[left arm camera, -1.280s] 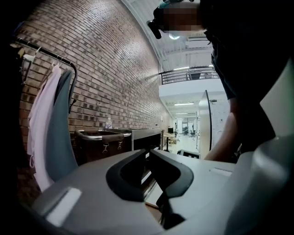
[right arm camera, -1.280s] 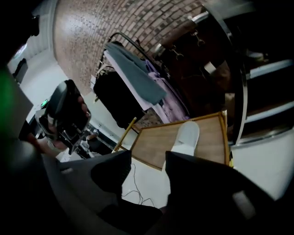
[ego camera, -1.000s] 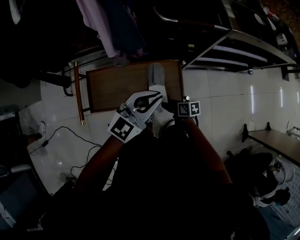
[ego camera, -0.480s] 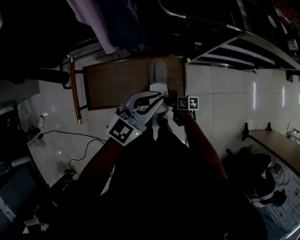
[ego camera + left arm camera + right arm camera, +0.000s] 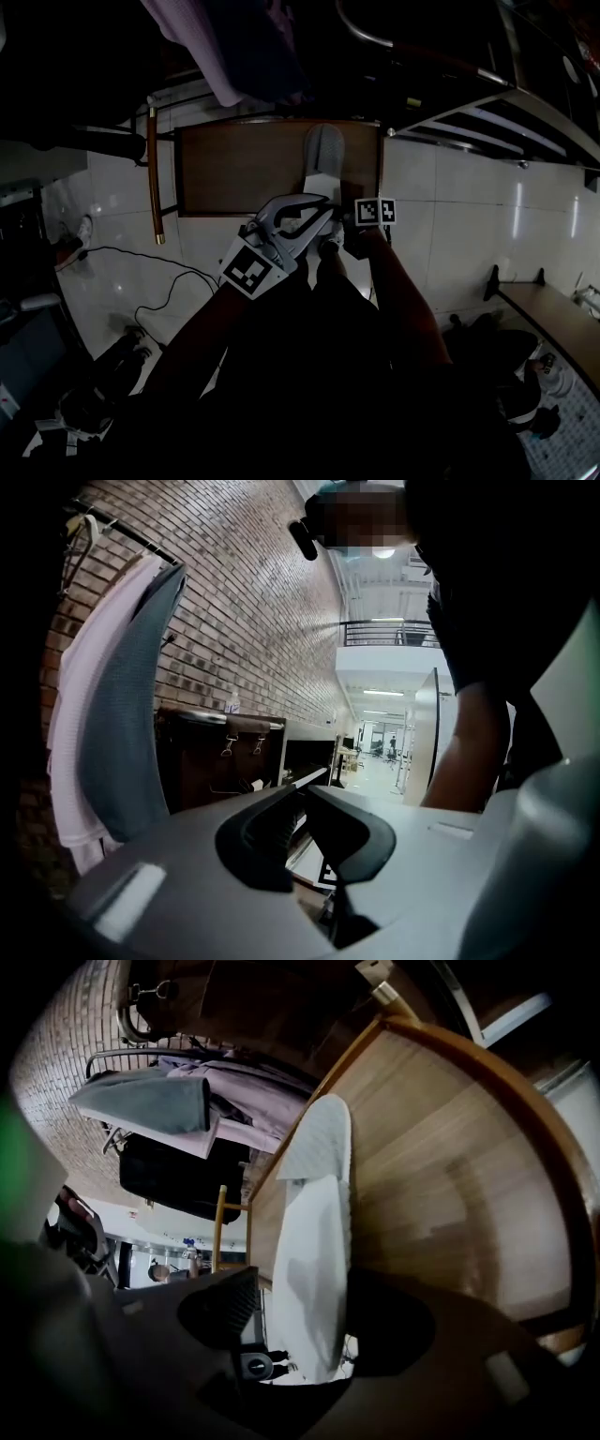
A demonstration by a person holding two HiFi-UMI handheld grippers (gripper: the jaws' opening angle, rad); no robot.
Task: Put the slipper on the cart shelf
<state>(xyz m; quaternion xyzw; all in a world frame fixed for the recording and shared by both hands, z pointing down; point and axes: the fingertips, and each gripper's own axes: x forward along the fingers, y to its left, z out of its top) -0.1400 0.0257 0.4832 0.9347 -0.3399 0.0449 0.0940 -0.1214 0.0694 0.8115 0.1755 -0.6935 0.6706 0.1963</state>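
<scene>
r tool point(image 5: 306, 1286) has closed in vs 1s ago, jaws now wide astride heel of slipper point(image 5: 314, 1222), lying on cart shelf point(image 5: 441, 1176) at 12 o'clock; l tool point(image 5: 301, 793) narrow, empty; grip likely next

Head view: dim with a heavy dark vignette; the pale floor tiles point(image 5: 450, 216) carry glare streaks.
Left gripper view: bright ceiling lamp point(image 5: 382, 552), strong fisheye bending.
Right gripper view: dark corners, blurred foreground.
</scene>
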